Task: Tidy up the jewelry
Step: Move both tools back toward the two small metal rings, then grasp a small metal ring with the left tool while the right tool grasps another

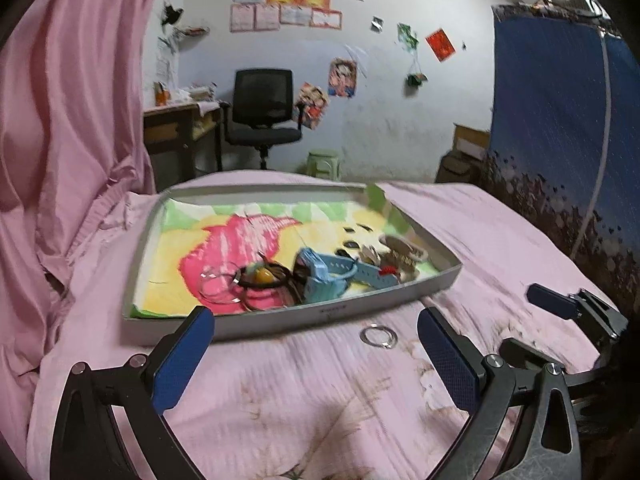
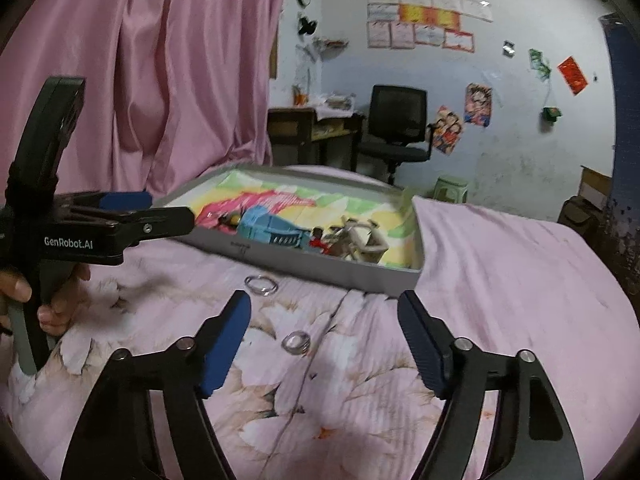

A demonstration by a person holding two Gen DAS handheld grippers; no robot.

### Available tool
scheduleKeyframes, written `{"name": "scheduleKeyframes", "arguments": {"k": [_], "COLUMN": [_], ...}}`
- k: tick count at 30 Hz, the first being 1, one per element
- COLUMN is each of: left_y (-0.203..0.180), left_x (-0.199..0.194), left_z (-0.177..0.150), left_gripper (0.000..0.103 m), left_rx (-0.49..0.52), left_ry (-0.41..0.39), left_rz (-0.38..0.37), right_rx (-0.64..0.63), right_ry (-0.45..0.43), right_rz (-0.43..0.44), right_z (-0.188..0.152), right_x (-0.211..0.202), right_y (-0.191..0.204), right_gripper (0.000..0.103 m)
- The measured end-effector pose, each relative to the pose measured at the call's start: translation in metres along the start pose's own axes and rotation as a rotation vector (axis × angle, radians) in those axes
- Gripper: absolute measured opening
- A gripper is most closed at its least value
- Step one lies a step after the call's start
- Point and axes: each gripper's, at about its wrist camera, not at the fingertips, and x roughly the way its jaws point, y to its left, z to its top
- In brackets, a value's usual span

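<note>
1. Two rings are left on the bed; the rest of the jewelry already sits in the tray [image 1: 248, 322].
2. Your left gripper [image 1: 316, 354] has its fingers spread wide and holds nothing. It faces the tray's near wall, with the far ring [image 1: 378, 336] on the bed just ahead, between the fingers and nearer the right one.
3. Your right gripper [image 2: 324, 344] is also wide open and empty. The near ring [image 2: 296, 342] lies on the bed [image 2: 520, 280] between its fingers, untouched.
4. Inside the tray you have a blue watch [image 1: 320, 276], a clear bangle [image 1: 220, 286], a dark cord with a yellow bead [image 1: 262, 276] and a pale pile at the right end, too blurred to name.
5. Judged from this, most of the work is done: pick up each ring and drop it in the tray.
</note>
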Motion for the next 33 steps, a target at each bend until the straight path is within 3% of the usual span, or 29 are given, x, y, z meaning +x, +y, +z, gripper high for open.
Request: {"name": "scheduleKeyframes", "arguments": {"k": [2,5,15,23,27,33], "left_y": [-0.001,-0.001,-0.005,-0.007,-0.014,-0.03], "left_x": [0.004,0.011,0.04,0.062,0.068,0.082], "left_z": [-0.001,-0.002,-0.008,-0.01,-0.007,-0.005], "left_gripper": [0.096,0.087,0.063,0.063,0.062,0.054], "left_rx": [0.007,0.009,0.01,0.005,0.028,0.09], "left_ry": [0.025,0.062,0.193,0.282,0.294,0.333], "left_rz": [-0.015,-0.04,-0.137,-0.171,-0.186,-0.199], "right_rx": [-0.006,-0.009,-0.006,0.011,0.02,0.042], "right_ry": [0.036,0.083,0.193,0.274,0.292,0.294], "right_rz": [0.023,0.056,0.128,0.121,0.1,0.094], "right_z": [-0.002,-0.005,-0.013,-0.019,-0.02,-0.02], "right_x": [0.007,0.017,0.041,0.06,0.064,0.064], "right_y": [0.001,0.002,0.005,0.007,0.006,0.001], "right_gripper": [0.053,0.044,0.033,0.032,0.024,0.02]}}
